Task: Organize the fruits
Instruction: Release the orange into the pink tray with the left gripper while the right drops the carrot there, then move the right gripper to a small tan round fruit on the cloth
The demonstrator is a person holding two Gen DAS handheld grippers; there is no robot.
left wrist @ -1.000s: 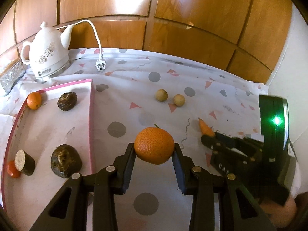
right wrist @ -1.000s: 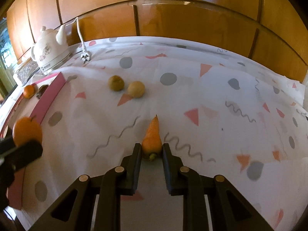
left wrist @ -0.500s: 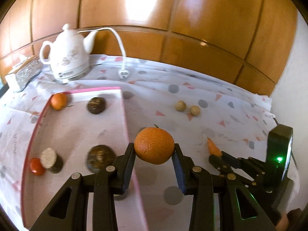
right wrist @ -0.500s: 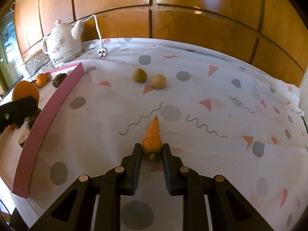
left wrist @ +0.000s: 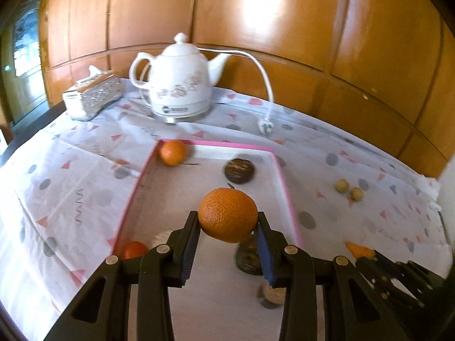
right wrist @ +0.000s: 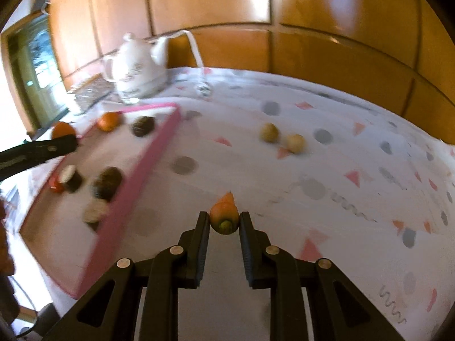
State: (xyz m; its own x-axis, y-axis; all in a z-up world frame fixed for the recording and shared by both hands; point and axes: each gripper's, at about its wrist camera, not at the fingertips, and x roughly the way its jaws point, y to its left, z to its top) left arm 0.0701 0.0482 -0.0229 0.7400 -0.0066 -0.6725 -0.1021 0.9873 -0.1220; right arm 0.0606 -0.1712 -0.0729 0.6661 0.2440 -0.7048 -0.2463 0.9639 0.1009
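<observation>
the left gripper (left wrist: 227,224) grips the orange (left wrist: 227,214) above the pink tray (left wrist: 287,193); the right gripper (right wrist: 224,223) grips the small carrot (right wrist: 224,217) right of the tray; released too high, the orange could roll against the other fruits

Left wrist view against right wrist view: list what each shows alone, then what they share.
Only the left wrist view shows the mandarin filling the left gripper and the tissue box sharply. Only the right wrist view shows the carrot's green stem end, clamped in the right gripper, and the tablecloth's far right. Both show the kettle, the pink-rimmed tray holding a small orange and dark fruits, and two pale round fruits outside it.
</observation>
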